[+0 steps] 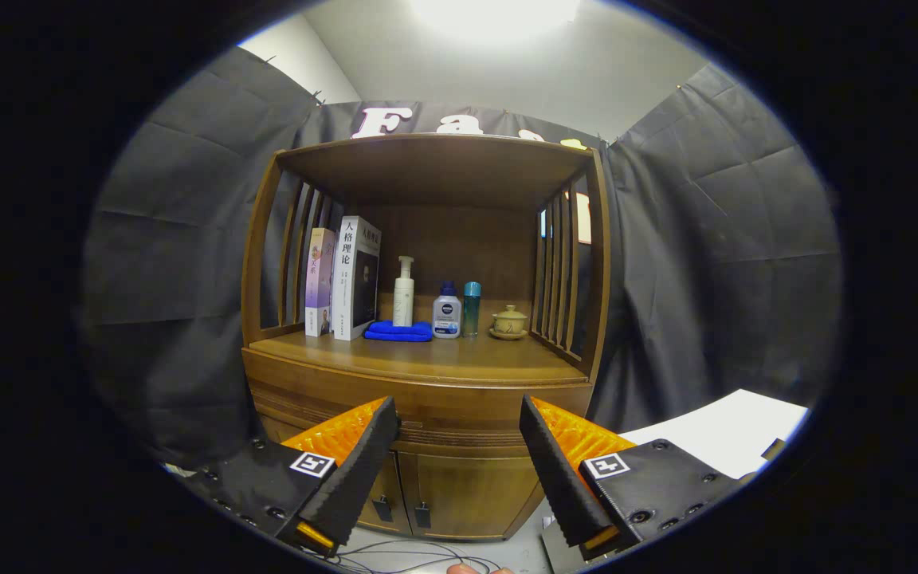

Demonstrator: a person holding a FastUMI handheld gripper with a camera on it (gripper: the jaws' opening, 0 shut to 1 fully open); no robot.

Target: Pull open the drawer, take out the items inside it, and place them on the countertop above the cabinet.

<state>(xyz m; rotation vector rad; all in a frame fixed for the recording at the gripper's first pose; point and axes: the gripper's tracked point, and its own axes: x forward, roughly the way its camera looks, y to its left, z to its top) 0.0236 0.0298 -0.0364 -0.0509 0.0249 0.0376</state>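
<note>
Tongs (459,414): wide apart, empty, facing cabinet (459,470). Step: approach. Next: find and grip the drawer (443,399) front, still closed.

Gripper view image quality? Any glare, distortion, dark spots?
Gripper view: ceiling light blown out; fisheye bows the wooden cabinet posts; items on the countertop sharp, lower doors shadowed; open gripper in focus, clear of the cabinet.

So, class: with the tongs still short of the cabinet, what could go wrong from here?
1. The open tongs face a closed drawer with no handle visible, so the pull may slip.
2. The countertop already holds books, a blue cloth, bottles and a teacup; items placed there could knock them.
</note>
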